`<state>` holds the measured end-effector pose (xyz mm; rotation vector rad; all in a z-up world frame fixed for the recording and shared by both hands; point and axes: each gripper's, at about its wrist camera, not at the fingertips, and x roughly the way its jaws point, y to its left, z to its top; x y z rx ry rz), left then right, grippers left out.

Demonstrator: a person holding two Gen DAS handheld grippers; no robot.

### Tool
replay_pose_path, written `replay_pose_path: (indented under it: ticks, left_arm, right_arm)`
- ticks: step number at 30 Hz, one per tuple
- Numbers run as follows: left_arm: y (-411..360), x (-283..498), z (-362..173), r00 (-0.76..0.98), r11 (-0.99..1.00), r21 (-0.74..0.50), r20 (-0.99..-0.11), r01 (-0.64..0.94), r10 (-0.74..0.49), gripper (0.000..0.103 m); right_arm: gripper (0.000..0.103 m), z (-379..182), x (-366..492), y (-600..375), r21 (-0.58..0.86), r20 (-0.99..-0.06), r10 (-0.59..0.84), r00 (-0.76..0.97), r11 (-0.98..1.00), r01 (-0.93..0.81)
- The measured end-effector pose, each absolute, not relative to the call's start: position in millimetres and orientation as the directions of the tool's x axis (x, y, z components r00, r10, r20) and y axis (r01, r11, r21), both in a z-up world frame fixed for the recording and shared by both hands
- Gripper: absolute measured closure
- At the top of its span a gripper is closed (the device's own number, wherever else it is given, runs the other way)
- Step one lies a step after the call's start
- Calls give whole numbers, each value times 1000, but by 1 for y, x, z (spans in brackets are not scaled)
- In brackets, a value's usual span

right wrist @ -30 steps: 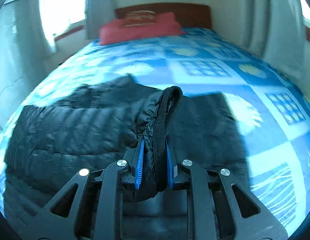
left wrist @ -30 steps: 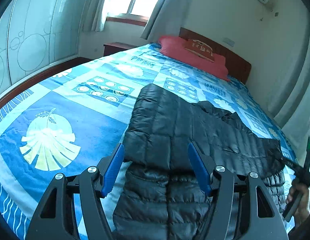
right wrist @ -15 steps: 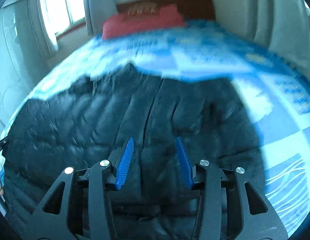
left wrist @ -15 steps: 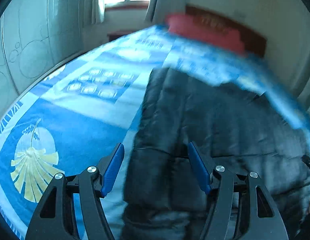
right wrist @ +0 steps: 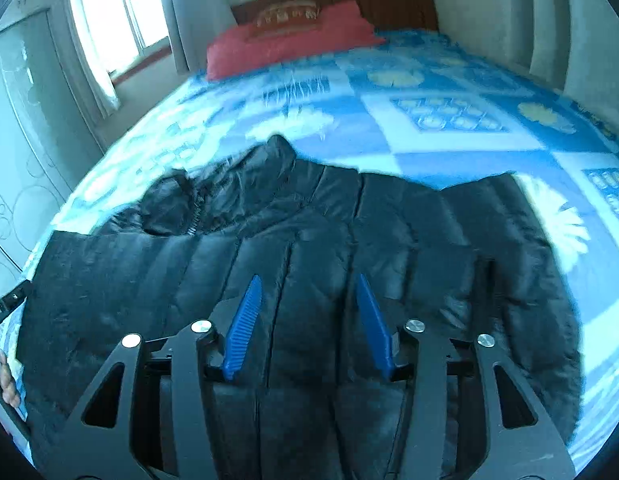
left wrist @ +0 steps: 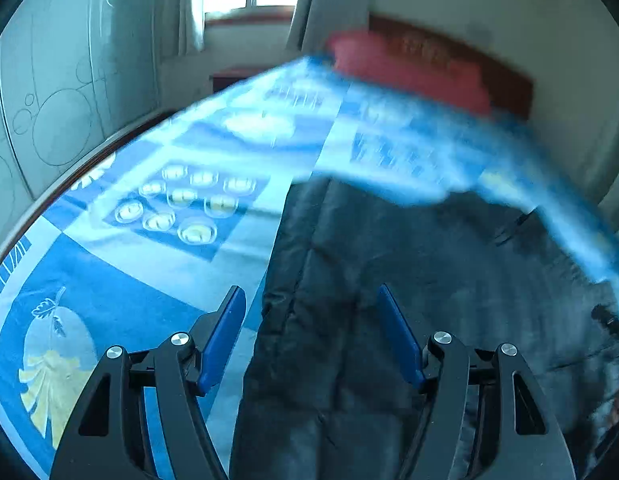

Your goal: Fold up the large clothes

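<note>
The black puffer jacket (right wrist: 309, 264) lies spread flat on the blue bedspread (right wrist: 449, 148), collar toward the red pillow (right wrist: 285, 40). Right gripper (right wrist: 309, 320) hangs over its middle, jaws opening, nothing held. Left gripper (left wrist: 309, 336) sits wide apart over the jacket's edge, also holding nothing.

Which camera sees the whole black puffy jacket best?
The right wrist view: the jacket lies spread on the blue bedspread, collar and both sides sharp. The left wrist view shows only its blurry left part.
</note>
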<state>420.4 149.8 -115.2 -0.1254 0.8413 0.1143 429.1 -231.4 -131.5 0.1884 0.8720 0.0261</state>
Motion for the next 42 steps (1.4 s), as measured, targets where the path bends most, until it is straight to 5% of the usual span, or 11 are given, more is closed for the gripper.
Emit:
replay_pose_path:
  ticks: [3, 10, 15, 24, 42]
  left_arm:
    - [156, 425, -127, 629, 983, -75, -776, -168, 48, 35]
    - [141, 388, -89, 731, 978, -143, -682, -150, 12, 35]
    - [111, 404, -126, 652, 996, -37, -758, -82, 25, 34]
    - [140, 329, -93, 683, 995, -90, -729, -35, -41, 35]
    - [216, 67, -134, 603, 841, -472, -761, -263, -238, 34]
  right_arm:
    - [48, -128, 429, -225, 141, -753, 69, 654, 988, 58]
    - [48, -108, 404, -186, 148, -672, 140, 727, 988, -54]
    - [45, -137, 406, -157, 44, -728, 93, 679, 995, -89]
    - [37, -89, 308, -217, 139, -698, 130, 704, 989, -44]
    - [37, -145, 29, -340, 299, -808, 121, 576, 927, 225]
